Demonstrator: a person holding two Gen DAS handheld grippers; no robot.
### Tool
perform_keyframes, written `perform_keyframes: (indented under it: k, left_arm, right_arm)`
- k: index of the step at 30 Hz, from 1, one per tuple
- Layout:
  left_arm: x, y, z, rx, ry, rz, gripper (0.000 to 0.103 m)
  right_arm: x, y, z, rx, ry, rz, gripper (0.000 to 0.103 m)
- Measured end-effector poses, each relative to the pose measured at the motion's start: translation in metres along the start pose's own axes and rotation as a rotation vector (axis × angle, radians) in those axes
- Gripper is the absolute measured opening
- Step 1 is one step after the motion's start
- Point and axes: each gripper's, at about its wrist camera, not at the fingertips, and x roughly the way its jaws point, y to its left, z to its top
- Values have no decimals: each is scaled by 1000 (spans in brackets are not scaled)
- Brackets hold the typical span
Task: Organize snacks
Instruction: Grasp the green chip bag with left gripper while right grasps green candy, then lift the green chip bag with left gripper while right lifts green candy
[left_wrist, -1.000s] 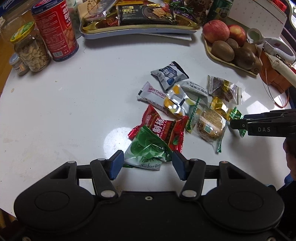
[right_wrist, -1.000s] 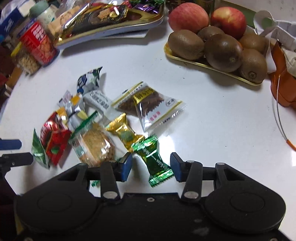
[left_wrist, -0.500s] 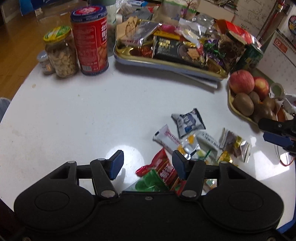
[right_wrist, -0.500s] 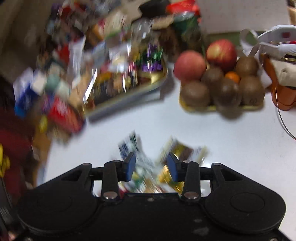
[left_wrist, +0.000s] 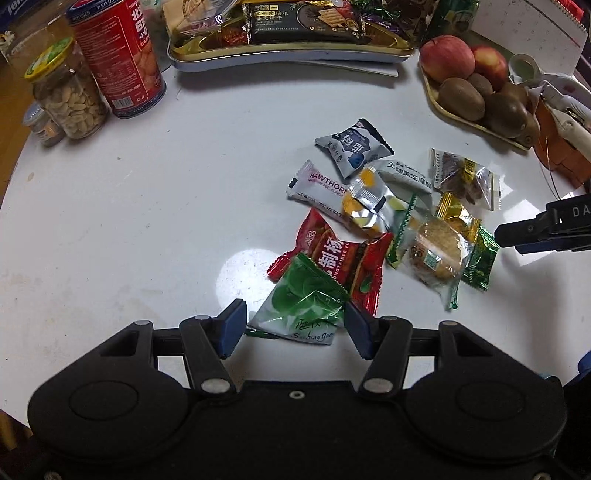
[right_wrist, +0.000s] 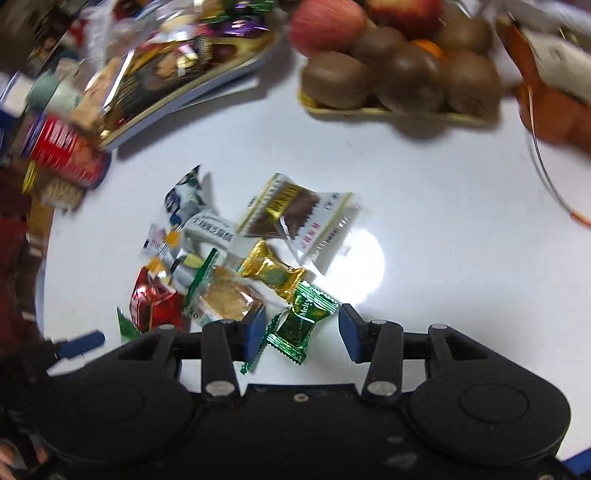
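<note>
Two grippers down low over a white worktop (left_wrist: 110, 206), both with jaws spread apart and nothing clamped. Left gripper (left_wrist: 293, 325) straddling a green-and-white packet (left_wrist: 306, 306), right blue pad touching or nearly touching the packet's edge, left pad just clear of it. Packet lying flat, partly on top of a red wrapper (left_wrist: 340, 258). Right gripper (right_wrist: 301, 334) parked around a small green Melty candy (right_wrist: 304, 326), pads standing off on either side, not squeezing.

Rest of the loose snack pile sitting mid-worktop, all touching or overlapping: a gold candy (right_wrist: 271, 273) just beyond the green one, a round cake in clear wrap (left_wrist: 437, 251), a white Hawthorn bar (left_wrist: 317, 184), a grey-blue pouch (left_wrist: 352, 147), a silver foil pack (left_wrist: 369, 203), and a clear bag with brown stuff inside (right_wrist: 295, 214). Right wrist view pretty smeared toward the edges, so no reading of labels there.

Further back: gold tray (left_wrist: 295, 50) heaped with more snacks, red tin (left_wrist: 118, 55) and a jar of nuts (left_wrist: 70, 96) standing upright side by side on the left, fruit tray (left_wrist: 454, 114) with apples and kiwis on the right. Right gripper's black body poking in at the right edge of the left wrist view, near the green candy.
</note>
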Motion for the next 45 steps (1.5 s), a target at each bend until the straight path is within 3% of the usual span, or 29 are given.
perform_keyframes:
  k: [8, 13, 16, 17, 19, 25, 34, 37, 39, 41, 45]
  left_arm:
    - [9, -13, -3, 87, 4, 45, 62]
    - [16, -11, -5, 98, 6, 55, 62]
    - [21, -9, -5, 85, 9, 45, 64]
    - [21, -9, -5, 81, 9, 41, 64]
    - [21, -11, -5, 85, 5, 43, 63]
    - [24, -12, -8, 85, 15, 34, 63]
    - [35, -14, -10, 63, 56, 54, 63]
    - [33, -15, -9, 55, 47, 25, 51]
    - [30, -8, -6, 5, 54, -50, 40]
    - [26, 2, -4, -59, 43, -85, 39]
    - [10, 13, 0, -130, -13, -74, 39]
  right_arm:
    - [23, 20, -6, -2, 28, -78, 46]
    - [33, 36, -14, -62, -29, -161, 44]
    - [32, 43, -17, -105, -64, -185, 32]
    - [33, 44, -17, -122, -67, -203, 22]
    - [35, 45, -16, -145, -67, -223, 21]
    - [31, 29, -12, -93, -43, -197, 21]
    - [13, 17, 1, -8, -78, -123, 20]
    - [5, 16, 3, 8, -99, -87, 20]
    - [-2, 16, 4, 10, -126, -67, 20]
    - [-10, 18, 4, 0, -163, -53, 20]
    - [-28, 23, 4, -13, -246, -18, 20]
